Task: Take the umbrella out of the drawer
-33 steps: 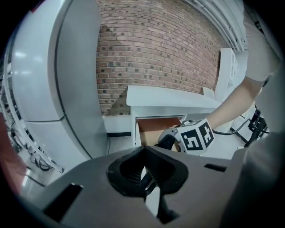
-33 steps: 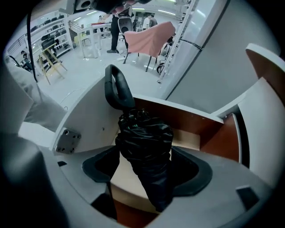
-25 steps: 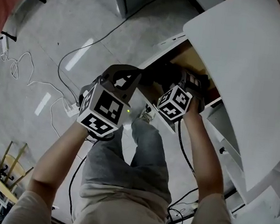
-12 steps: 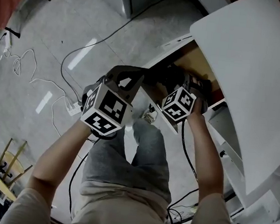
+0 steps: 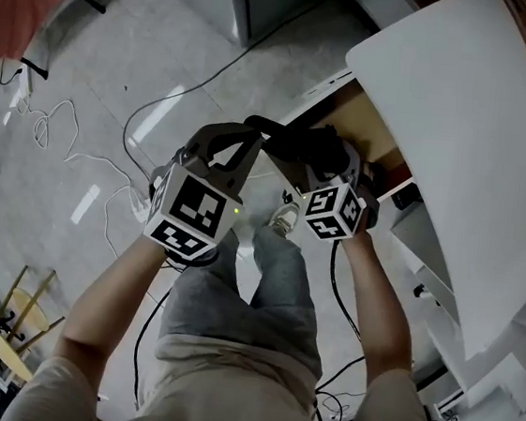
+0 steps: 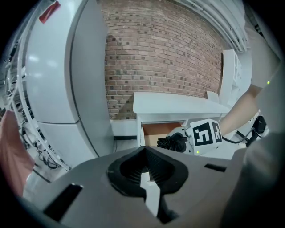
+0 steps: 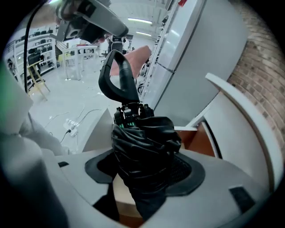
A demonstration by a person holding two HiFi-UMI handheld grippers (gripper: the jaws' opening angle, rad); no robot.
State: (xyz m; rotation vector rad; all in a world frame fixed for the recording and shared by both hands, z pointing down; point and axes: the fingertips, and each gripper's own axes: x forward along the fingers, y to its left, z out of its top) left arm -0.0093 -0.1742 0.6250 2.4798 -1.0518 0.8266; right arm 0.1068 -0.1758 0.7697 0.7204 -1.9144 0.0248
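The umbrella [image 7: 142,156] sits folded between the jaws of the right gripper [image 7: 147,171], which are closing on its bundled canopy. The pads press into the bulky middle, probably because that is the fattest and softest part and gives the firmest hold. The fabric is black, slightly glossy and crumpled into tight, irregular pleats. A smooth, dark, curved loop handle [image 7: 116,73] rises from a short collar and points away from the drawer [image 5: 363,122]. In the head view the umbrella hangs just above the drawer's open front, at its mouth. I judge it nearly clear of the drawer, though its lower end is hidden behind the jaws. The left gripper [image 6: 144,167] has its jaws drawn together with nothing between them. It is held outside the drawer, on the handle side, seemingly just keeping out of the way. The drawer is a shallow box with a warm wood-coloured inside and white sides. A broad, smooth white top [image 5: 460,133] overhangs it, and a rough brick wall [image 6: 156,53] stands behind it.
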